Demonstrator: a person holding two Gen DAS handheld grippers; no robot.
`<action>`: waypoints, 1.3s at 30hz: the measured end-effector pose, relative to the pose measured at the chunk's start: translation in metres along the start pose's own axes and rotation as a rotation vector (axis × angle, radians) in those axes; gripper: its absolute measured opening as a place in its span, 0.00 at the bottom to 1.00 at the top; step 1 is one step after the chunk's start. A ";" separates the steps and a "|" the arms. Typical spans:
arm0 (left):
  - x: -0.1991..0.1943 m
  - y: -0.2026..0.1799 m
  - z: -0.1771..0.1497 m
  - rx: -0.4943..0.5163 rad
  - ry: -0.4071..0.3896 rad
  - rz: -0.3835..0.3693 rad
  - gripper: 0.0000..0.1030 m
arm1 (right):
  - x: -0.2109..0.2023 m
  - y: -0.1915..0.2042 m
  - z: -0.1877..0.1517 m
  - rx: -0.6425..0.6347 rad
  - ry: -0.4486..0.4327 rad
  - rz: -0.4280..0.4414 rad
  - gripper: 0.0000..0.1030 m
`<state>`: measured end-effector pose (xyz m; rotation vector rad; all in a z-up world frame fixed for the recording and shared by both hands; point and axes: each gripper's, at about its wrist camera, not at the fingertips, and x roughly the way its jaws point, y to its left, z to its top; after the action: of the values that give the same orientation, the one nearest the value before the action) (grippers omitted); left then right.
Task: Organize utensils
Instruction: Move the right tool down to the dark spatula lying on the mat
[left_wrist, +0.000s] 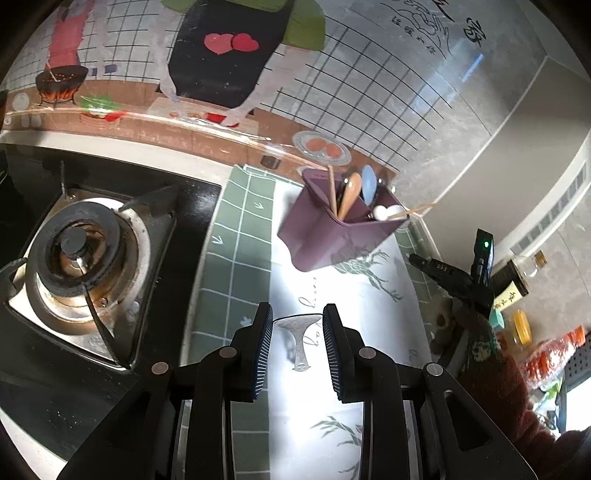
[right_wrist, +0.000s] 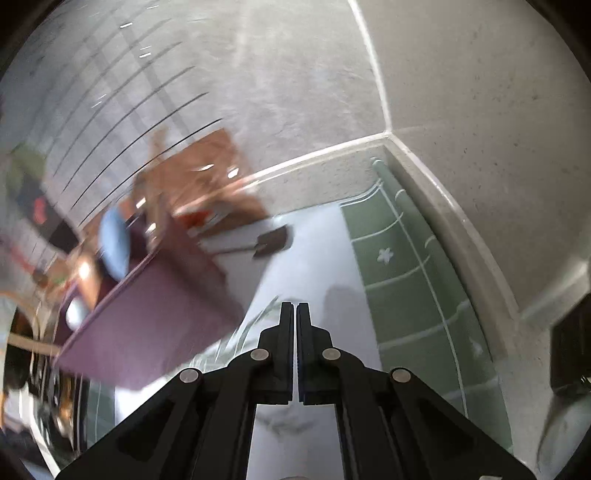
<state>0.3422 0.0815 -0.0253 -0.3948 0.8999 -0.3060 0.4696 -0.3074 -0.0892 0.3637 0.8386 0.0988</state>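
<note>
A small flat metal utensil (left_wrist: 298, 338) lies on the white patterned mat (left_wrist: 332, 295). My left gripper (left_wrist: 297, 325) is open and hovers just above it, one finger on each side. A purple holder (left_wrist: 340, 229) stands beyond it with a wooden spoon (left_wrist: 350, 195), a blue spoon (left_wrist: 368, 186), a white spoon (left_wrist: 384, 212) and chopsticks inside. My right gripper (right_wrist: 294, 314) is shut and empty, to the right of the holder (right_wrist: 155, 317), which is blurred in the right wrist view. The right gripper also shows in the left wrist view (left_wrist: 419, 260).
A gas stove burner (left_wrist: 79, 254) sits to the left of the green tiled mat (left_wrist: 236, 240). Bottles and jars (left_wrist: 517, 280) stand at the right. The wall and its corner (right_wrist: 388, 133) are close behind the holder.
</note>
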 end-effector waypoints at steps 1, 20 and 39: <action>0.000 -0.001 -0.001 0.001 0.003 -0.001 0.28 | 0.005 0.003 0.004 -0.008 0.020 0.017 0.09; -0.003 0.015 0.002 -0.050 -0.012 0.073 0.28 | 0.102 -0.004 0.061 0.023 0.042 0.024 0.21; 0.000 0.009 -0.003 -0.044 0.014 0.041 0.28 | 0.066 -0.010 0.024 0.156 0.022 0.012 0.02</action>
<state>0.3404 0.0893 -0.0312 -0.4148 0.9285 -0.2523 0.5304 -0.3079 -0.1247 0.5144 0.8681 0.0484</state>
